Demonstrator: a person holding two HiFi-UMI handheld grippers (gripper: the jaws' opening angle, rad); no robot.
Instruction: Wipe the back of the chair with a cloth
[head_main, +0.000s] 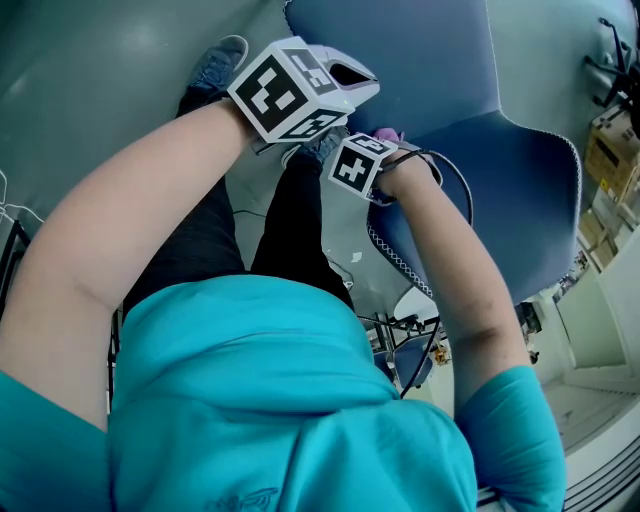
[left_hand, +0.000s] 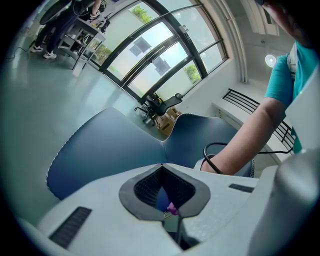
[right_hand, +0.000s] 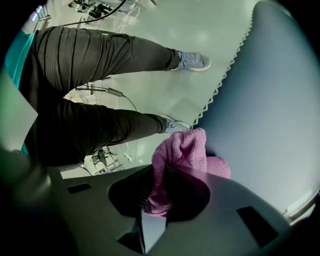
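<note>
Right gripper (right_hand: 169, 172) clenched on pink cloth (right_hand: 187, 150), pressed against blue chair back (right_hand: 270, 100) at frame right; left gripper (left_hand: 161, 166) closed on nothing, jaw tips touching

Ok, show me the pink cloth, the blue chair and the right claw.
pink cloth (right_hand: 187, 147), right gripper view, on its bunched upper fold.
blue chair (head_main: 520, 190), head view, on bare blue shell.
right claw (right_hand: 160, 167), right gripper view, between its tips, where the cloth enters.
</note>
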